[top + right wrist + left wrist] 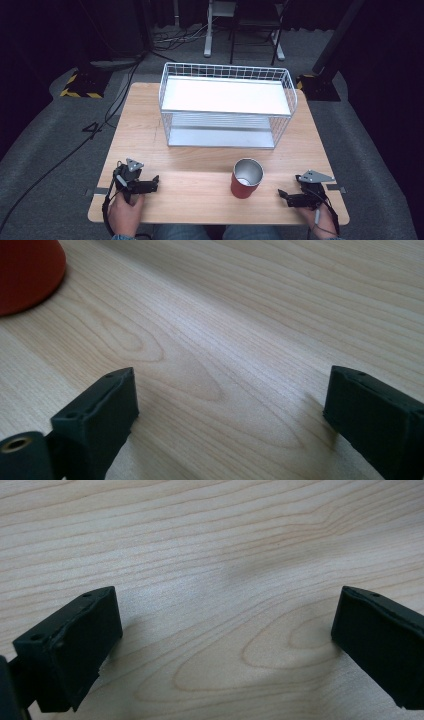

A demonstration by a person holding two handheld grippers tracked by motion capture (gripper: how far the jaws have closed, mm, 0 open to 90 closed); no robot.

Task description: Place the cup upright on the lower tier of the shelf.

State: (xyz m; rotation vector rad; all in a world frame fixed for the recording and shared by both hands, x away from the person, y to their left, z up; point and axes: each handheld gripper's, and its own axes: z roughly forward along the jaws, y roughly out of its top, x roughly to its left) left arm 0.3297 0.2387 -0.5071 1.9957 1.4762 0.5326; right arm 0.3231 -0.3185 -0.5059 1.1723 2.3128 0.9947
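Observation:
A red cup (pixel 246 178) with a shiny metal inside stands upright on the wooden table (pixel 200 165), near the front and right of centre. My left gripper (pixel 155 183) rests low at the front left, held by a hand, its jaws pointing right toward the cup. In the left gripper view the left gripper (pixel 225 630) is open over bare wood. My right gripper (pixel 284 196) sits at the front right, jaws pointing left, a short way from the cup. In the right gripper view the right gripper (pixel 230 400) is open, with the cup's base (pixel 25 270) at the top left.
A white wire basket (pixel 227 75) with a white shelf on top and a lower tier stands at the back centre of the table. Cables (pixel 65 155) run over the grey floor to the left. Chair and desk legs (pixel 207 35) stand behind the table.

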